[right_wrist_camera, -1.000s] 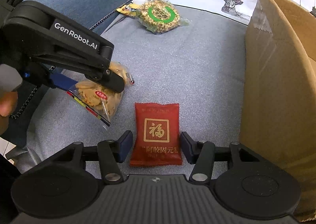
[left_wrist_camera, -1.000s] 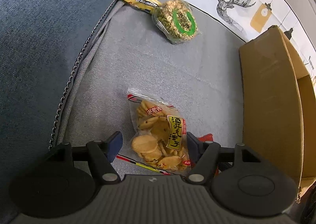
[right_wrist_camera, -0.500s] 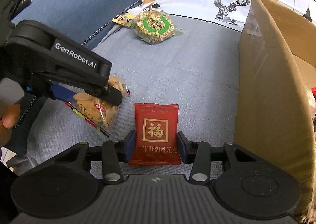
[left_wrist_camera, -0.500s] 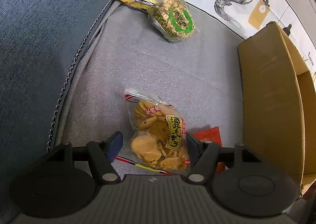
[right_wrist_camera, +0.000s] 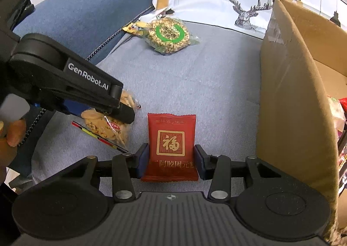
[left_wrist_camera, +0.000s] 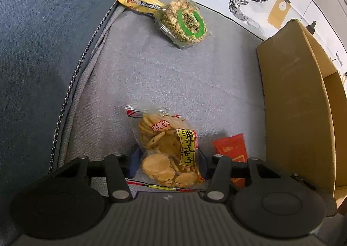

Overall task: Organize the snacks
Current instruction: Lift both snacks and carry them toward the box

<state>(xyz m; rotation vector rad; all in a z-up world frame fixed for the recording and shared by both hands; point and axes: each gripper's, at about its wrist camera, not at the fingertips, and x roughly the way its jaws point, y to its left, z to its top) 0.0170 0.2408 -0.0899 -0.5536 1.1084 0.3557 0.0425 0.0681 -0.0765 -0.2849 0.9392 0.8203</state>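
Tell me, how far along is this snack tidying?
Partly done: some wrappers already show inside the cardboard box. In hand: the left gripper is closed on the clear cracker bag, the right gripper on the red packet. Left: the round green-label snack and yellow packet lie on the sofa cushion.

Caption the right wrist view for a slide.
Right gripper closes on a red snack packet on the grey cushion, beside the cardboard box.
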